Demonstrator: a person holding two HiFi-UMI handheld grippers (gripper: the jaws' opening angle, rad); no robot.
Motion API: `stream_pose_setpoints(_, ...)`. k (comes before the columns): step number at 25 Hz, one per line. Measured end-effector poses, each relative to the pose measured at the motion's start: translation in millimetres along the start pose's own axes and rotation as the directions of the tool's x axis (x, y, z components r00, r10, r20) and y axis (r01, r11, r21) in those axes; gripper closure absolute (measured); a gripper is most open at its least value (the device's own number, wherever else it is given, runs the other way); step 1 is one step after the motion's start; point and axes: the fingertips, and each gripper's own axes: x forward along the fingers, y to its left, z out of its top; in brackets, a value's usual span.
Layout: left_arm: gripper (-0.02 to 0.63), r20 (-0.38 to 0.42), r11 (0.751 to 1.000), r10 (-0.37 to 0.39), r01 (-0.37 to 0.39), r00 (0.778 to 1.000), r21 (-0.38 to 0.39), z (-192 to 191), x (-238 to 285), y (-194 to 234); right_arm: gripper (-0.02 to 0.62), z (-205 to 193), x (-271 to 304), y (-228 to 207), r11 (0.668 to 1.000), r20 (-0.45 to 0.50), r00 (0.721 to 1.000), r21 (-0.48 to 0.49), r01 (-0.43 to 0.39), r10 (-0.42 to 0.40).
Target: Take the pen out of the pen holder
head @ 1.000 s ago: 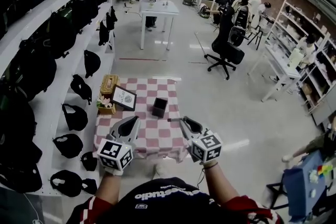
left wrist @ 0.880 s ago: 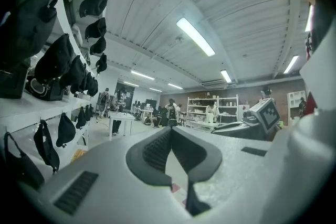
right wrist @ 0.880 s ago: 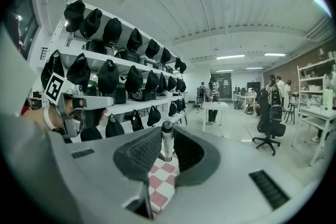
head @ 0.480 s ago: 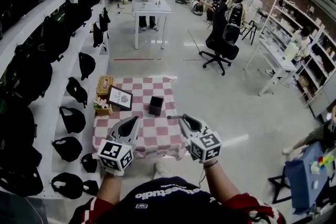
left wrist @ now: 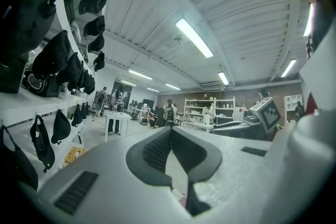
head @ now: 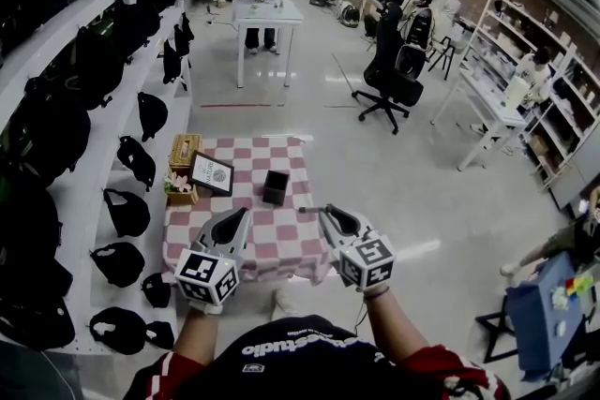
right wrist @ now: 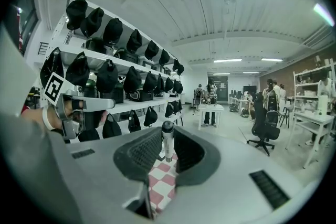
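nearest the person, the left gripper (head: 234,222) hangs over the near edge of the checked tabletop (head: 281,244), its jaws pressed together at the tips with nothing between them. beside it the right gripper (head: 325,214) has its jaws clamped on the pen (head: 307,210), which sticks out past the jaw tips, up in the air and well apart from the holder. farther on, the black holder (head: 276,187) stands upright on the cloth with a framed card (head: 212,173) and a wooden box (head: 184,150) to its left, and beyond the tabletop stand a white table (head: 265,14) and a black chair (head: 394,80).
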Motion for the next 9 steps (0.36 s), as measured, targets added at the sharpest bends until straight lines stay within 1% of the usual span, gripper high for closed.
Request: stream_pose_setpoints(9, 0.6, 0.01, 1.0, 0.0, 0.0, 1.0, -0.015, -4.1, 2.1, -2.7, 0.528, -4.4, -1.5, -0.5, 1.0, -0.006, 1.0, -0.015, -0.001, 0.001)
